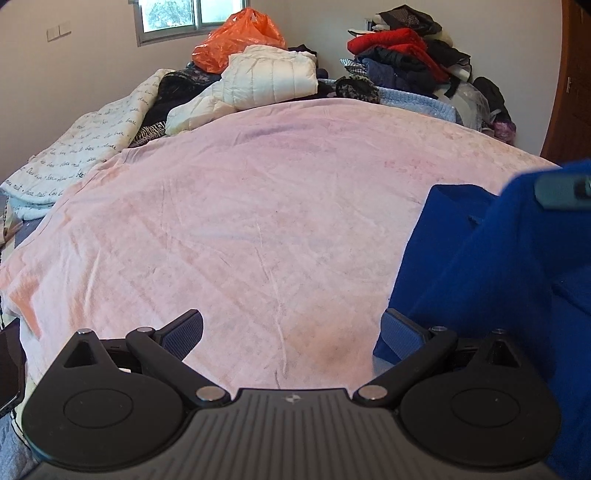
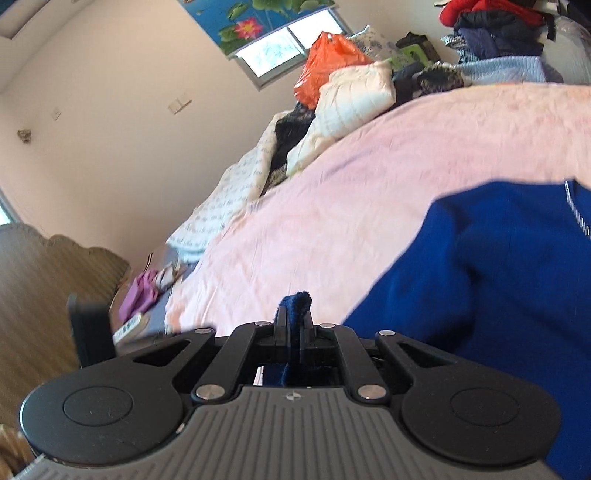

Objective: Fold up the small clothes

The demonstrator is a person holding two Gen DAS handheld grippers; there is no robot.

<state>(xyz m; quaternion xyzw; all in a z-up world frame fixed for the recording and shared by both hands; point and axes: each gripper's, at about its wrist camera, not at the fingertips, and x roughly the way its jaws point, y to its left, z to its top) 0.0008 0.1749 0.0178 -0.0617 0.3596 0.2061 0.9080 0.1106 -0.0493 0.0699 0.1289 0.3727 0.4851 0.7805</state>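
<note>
Right gripper (image 2: 293,314): fingers pressed together, pinching a fold of the blue garment; a tuft of dark blue cloth sticks up between the pads.
Left gripper (image 1: 291,332): fingers spread wide, nothing between them; its right pad (image 1: 400,334) sits just beside, perhaps touching, the edge of the blue garment.
Blue garment (image 2: 480,280): deep blue knit cloth, lifted at the pinched edge, the rest draped to the right over the pink blanket; in the left wrist view it fills the right side (image 1: 480,266), part lying flat, part hanging in front of the camera.
Pink blanket (image 1: 240,221): spread across the bed, lightly creased, bare in the middle.
White padded jacket (image 1: 266,79): bunched at the far edge of the blanket.
Orange plastic bag (image 1: 240,38): behind the jacket, below the window (image 1: 173,14).
Heap of clothes (image 1: 406,55): far right corner, red and dark pieces stacked high.
Quilt with printed script (image 1: 77,147): far left, beside the blanket.
Flower-print blind (image 2: 255,14): half lowered over the window, right wrist view.
Purple cloth (image 2: 138,293): left of the bed's near end, right wrist view.
</note>
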